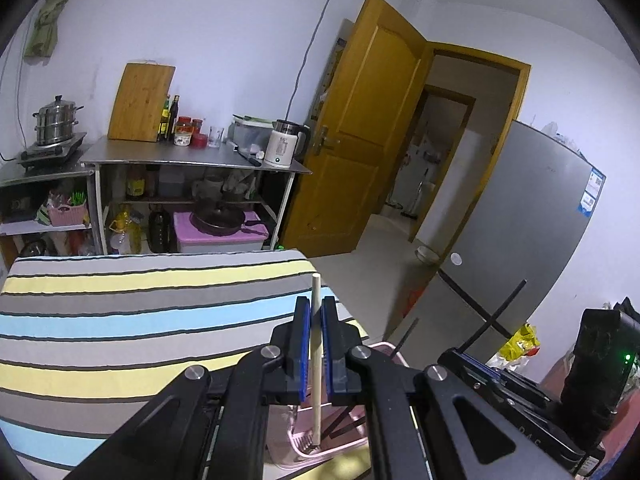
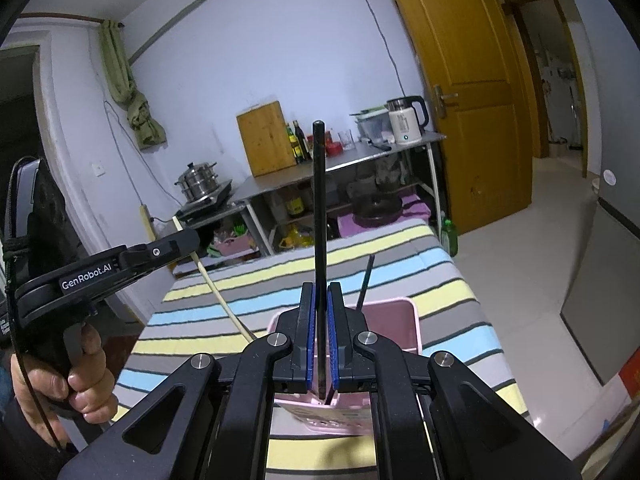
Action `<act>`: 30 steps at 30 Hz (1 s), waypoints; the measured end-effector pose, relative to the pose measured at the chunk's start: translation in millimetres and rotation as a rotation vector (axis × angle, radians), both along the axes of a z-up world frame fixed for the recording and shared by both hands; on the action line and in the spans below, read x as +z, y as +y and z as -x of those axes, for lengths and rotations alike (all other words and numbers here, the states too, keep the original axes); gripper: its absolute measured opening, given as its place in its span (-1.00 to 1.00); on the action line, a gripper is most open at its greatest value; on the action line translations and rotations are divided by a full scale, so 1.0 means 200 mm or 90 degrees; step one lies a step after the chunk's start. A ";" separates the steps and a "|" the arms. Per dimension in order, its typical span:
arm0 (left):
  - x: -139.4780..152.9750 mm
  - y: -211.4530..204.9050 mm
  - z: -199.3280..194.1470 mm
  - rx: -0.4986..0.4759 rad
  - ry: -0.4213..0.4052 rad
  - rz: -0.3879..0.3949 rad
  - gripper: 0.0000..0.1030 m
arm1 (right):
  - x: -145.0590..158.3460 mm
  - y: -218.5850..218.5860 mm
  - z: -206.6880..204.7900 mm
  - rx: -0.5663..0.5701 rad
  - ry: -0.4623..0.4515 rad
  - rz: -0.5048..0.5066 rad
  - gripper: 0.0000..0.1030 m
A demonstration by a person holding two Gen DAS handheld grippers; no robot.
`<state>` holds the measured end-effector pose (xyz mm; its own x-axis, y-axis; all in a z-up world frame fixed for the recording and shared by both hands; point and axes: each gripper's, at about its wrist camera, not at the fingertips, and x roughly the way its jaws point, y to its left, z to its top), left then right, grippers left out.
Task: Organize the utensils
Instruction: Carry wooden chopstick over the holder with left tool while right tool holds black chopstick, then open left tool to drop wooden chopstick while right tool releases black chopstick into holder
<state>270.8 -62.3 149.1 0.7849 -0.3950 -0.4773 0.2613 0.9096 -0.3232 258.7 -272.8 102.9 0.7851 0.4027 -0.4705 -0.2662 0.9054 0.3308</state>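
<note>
From the left wrist camera we see, at the far left, a steel steamer pot (image 1: 56, 120) on a cooktop, then a wooden cutting board (image 1: 141, 103) leaning on the wall above a metal prep table (image 1: 192, 158), then a white electric kettle (image 1: 285, 144), the open wooden door (image 1: 360, 128), and at the right a grey refrigerator (image 1: 532, 224) that the right wrist camera catches only as an edge. The right wrist camera alone shows a person's hand (image 2: 76, 380) wrapped around the handle of the left gripper (image 2: 192, 240) at its left edge, and a green curtain (image 2: 128, 88) hanging on the wall.

The left gripper (image 1: 316, 320) has its blue pads (image 1: 305, 344) pressed nearly together on a pale wooden chopstick (image 1: 316, 360), which stands upright with its lower end down in the pink basket (image 1: 296, 446) on the striped bedcover (image 1: 140, 320).

The right gripper (image 2: 319, 312) likewise stands almost fully closed, clamping a black chopstick (image 2: 319, 208) upright between its pads, the lower end reaching the near wall of the pink basket (image 2: 412, 320). A second black chopstick (image 2: 366, 280) leans in that basket just to the right. In the left view the right gripper (image 1: 470, 354) shows at the lower right with the black chopstick (image 1: 500, 312) rising at a slant from it.
</note>
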 end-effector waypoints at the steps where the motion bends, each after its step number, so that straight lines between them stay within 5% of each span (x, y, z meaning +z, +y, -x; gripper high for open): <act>1: -0.02 0.00 -0.01 -0.002 0.003 0.001 -0.90 | -0.02 0.01 -0.01 0.001 0.005 0.001 -0.89; 13: -0.24 0.00 -0.02 -0.019 0.047 -0.012 -0.89 | -0.18 0.06 -0.06 0.015 0.061 0.015 -0.89; 30: -0.13 0.11 0.18 -0.008 0.019 -0.012 -0.88 | -0.13 0.03 0.02 0.007 0.052 0.015 -0.70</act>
<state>233.8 -39.5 122.7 0.7655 -0.3958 -0.5072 0.2632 0.9121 -0.3144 254.6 -267.6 77.2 0.7392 0.3991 -0.5425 -0.2486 0.9103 0.3310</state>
